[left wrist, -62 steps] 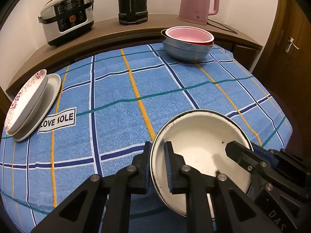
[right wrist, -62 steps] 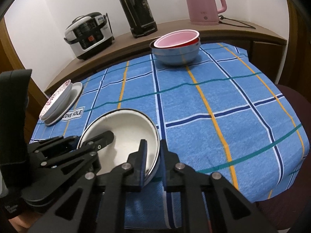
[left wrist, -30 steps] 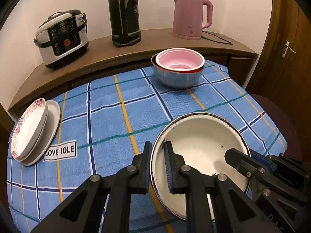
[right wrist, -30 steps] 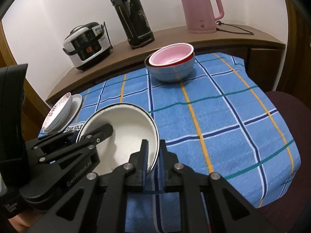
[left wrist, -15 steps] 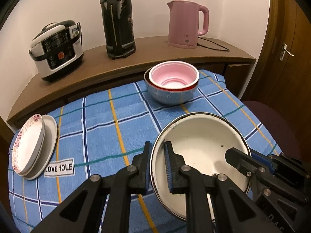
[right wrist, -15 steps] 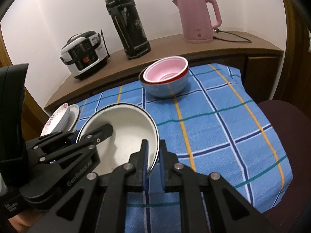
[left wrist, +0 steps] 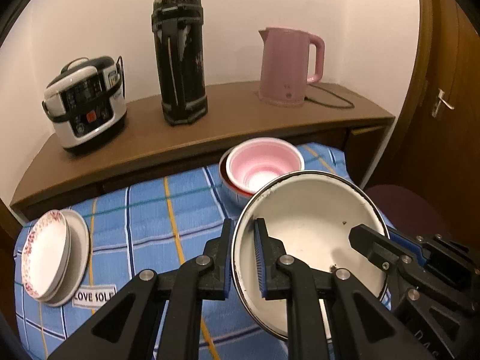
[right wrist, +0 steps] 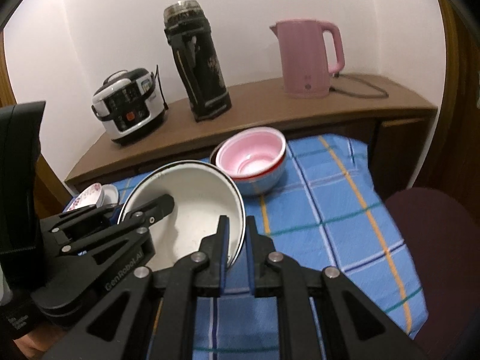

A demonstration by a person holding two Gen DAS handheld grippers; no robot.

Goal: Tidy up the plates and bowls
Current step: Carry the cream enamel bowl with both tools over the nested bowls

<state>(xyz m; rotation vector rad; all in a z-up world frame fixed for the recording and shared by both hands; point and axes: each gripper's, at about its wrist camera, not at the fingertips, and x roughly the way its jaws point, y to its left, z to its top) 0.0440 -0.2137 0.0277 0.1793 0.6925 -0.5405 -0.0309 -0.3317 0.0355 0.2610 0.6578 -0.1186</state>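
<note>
A large white enamel bowl (left wrist: 312,234) with a dark rim is held in the air above the blue checked tablecloth (left wrist: 150,225). My left gripper (left wrist: 242,258) is shut on its left rim. My right gripper (right wrist: 236,243) is shut on its right rim (right wrist: 240,228). The right gripper also shows in the left wrist view (left wrist: 369,246), and the left one in the right wrist view (right wrist: 150,210). A stack of bowls, pink (left wrist: 264,165) inside red inside blue-grey (right wrist: 258,186), stands at the table's far side, just beyond the held bowl. Two stacked plates (left wrist: 54,252) lie at the far left.
A wooden counter (left wrist: 180,141) behind the table carries a rice cooker (left wrist: 85,102), a tall black thermos (left wrist: 180,69) and a pink kettle (left wrist: 288,66) with its cord. A dark red chair seat (right wrist: 435,240) stands right of the table. A wooden door (left wrist: 444,105) is at the far right.
Both grippers have lifted the white bowl higher and carried it toward the stacked bowls. The bowl's far rim now overlaps the stack in view. The grip has not changed.
</note>
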